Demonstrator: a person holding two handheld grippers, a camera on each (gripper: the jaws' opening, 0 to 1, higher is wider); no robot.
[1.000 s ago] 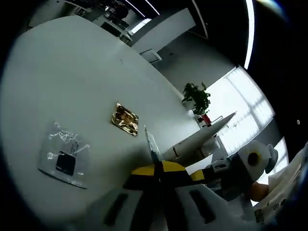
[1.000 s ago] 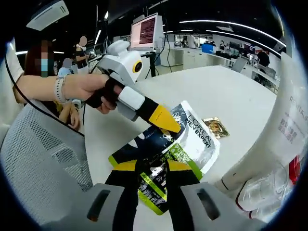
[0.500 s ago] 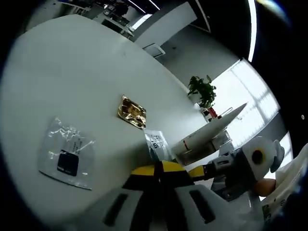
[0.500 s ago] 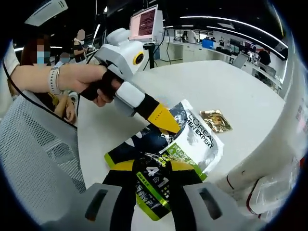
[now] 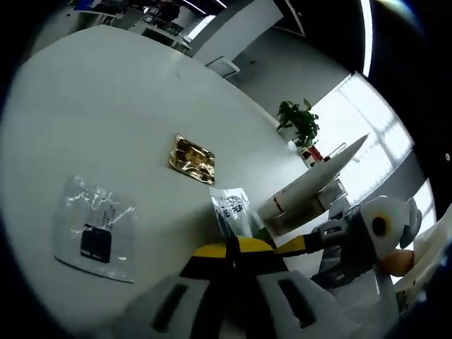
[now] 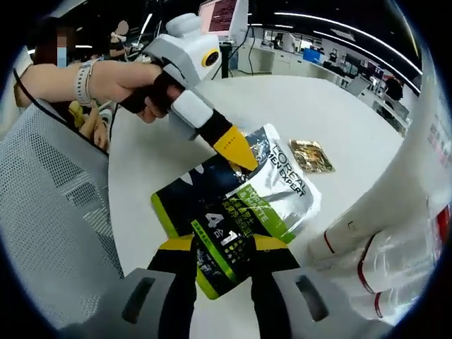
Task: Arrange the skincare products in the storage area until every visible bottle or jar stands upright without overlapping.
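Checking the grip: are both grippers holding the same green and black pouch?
Yes, in the right gripper view the right gripper pinches the pouch at its near end and the left gripper pinches its far edge.

Big white round table. Green plant far off by bright windows. Gray mesh chair beside the table. Computer screen at the back, with desks behind.

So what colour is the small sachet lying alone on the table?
Shiny gold sachet, clearest in the left gripper view.
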